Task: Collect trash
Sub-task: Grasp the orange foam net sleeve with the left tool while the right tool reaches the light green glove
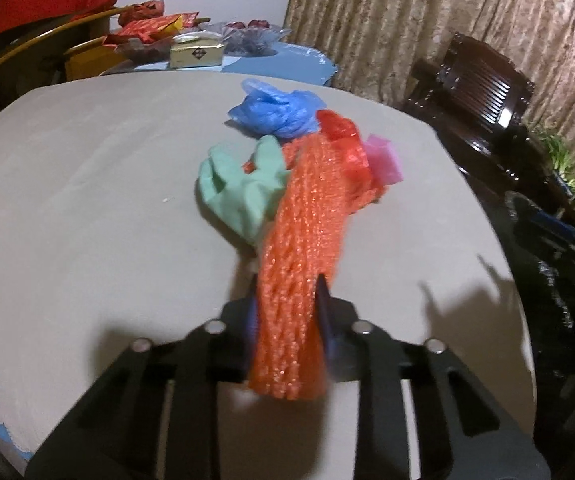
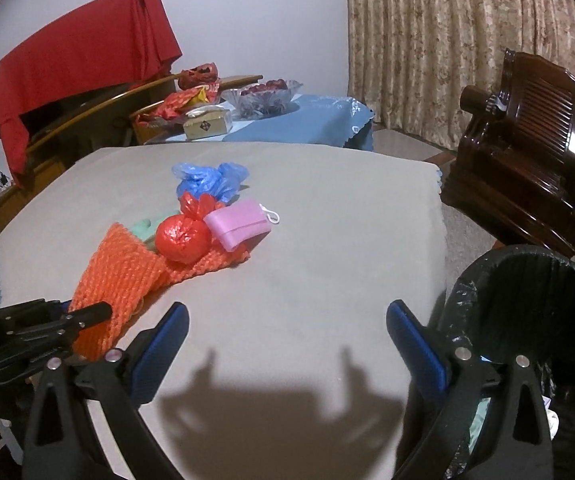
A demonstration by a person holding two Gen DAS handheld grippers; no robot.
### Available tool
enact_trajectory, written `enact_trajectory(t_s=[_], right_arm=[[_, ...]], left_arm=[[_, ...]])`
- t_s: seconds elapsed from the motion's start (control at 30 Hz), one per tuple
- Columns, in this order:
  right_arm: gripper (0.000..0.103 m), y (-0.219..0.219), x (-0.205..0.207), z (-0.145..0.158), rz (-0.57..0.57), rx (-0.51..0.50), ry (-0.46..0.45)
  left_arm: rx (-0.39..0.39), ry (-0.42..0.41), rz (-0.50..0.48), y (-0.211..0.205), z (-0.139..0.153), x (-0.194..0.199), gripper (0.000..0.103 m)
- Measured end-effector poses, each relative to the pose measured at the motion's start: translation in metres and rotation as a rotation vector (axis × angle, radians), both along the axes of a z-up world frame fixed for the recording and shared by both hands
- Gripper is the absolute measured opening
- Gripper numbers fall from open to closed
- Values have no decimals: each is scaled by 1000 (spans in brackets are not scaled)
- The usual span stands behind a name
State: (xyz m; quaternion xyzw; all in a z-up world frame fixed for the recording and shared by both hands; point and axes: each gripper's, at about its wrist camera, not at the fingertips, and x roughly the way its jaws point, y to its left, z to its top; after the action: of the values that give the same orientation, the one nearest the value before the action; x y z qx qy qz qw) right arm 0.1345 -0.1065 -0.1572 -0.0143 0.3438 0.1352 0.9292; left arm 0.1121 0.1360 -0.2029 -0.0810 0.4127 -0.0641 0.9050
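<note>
On the grey tablecloth (image 2: pixel 327 248) ahead of you, your left gripper (image 1: pixel 287 300) is clamped on the near end of the orange foam net (image 1: pixel 307 220), whose far end lies under a red knotted bag (image 2: pixel 183 240). Crowding it are a green glove (image 1: pixel 243 188), blue plastic bag (image 2: pixel 207 184) and pink pouch (image 2: pixel 239 224). Your right gripper (image 2: pixel 287 320) hangs wide apart, holding nothing, beside the black-lined bin (image 2: pixel 527 300), cut off at the frame edge. Curtains (image 2: pixel 447 40) hang behind.

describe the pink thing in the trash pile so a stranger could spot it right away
On the grey-covered table, find the small heap of trash in the middle. At its right edge, beside the knotted red plastic bag, lies the flat pink folded pouch. It alone is pink, smooth-sided, and has a small white loop at its end.
</note>
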Motion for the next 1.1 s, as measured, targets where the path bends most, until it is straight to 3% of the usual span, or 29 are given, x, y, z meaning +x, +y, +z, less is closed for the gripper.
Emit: enact_trajectory(t_s=[0.3, 0.7, 1.1], right_arm=[[97, 5, 3, 3, -1, 19, -4], [96, 54, 30, 7, 48, 46, -6], [71, 137, 29, -14, 174, 48, 60]], left_arm=[[-27, -101, 72, 12, 37, -5, 21], [78, -123, 226, 59, 47, 1, 21], [99, -78, 279, 104, 31, -12, 21]])
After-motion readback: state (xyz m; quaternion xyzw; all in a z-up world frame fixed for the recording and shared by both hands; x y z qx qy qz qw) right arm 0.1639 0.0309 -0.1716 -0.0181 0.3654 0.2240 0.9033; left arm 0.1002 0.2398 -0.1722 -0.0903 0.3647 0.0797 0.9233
